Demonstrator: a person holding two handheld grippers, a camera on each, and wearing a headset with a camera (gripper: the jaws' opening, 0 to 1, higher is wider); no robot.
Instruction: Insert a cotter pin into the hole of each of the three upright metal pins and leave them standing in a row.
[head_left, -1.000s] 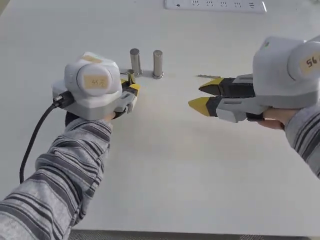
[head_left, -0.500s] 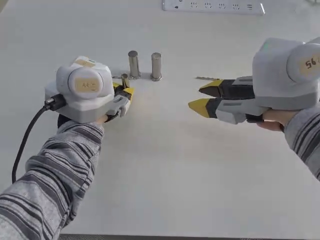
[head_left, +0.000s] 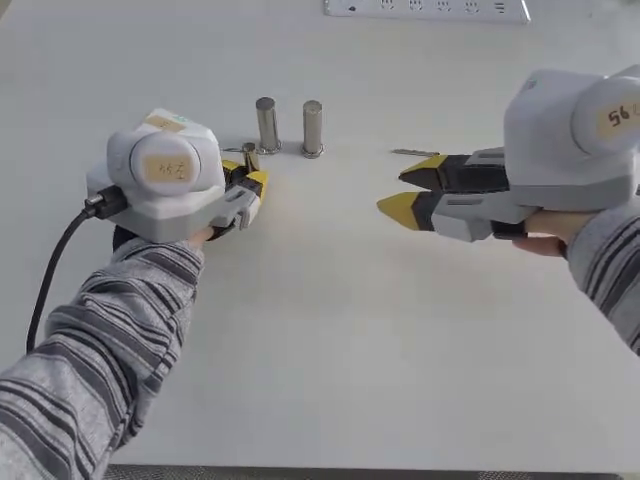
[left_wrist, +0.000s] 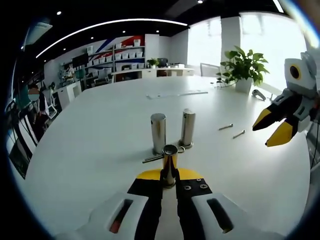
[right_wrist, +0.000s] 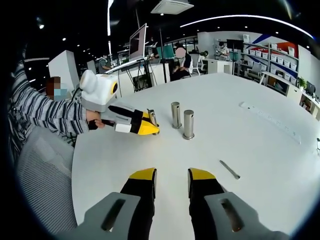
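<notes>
Clamping a pin (left_wrist: 169, 159) upright, the left gripper (left_wrist: 169, 175) has its yellow jaws clenched on the pin's lower half, on the left of the table (head_left: 330, 330). Whether the pin's foot touches the table I cannot tell. Just to the far side of it, two more pins (left_wrist: 158, 131) stand upright side by side, close but apart, each on a flanged base. A thin cotter pin (left_wrist: 152, 158) lies flat by the base of the left standing one, between it and the held pin. Whether it passes through any hole I cannot tell. The right gripper (right_wrist: 171, 181) is on the right, well apart from all three pins, jaws spread with nothing between them, tips pointing left. Two loose cotter pins (left_wrist: 225, 127) lie flat on the table near each other, just to the far side of the right gripper's tips. A power strip (head_left: 425, 8) lies along the far edge.
</notes>
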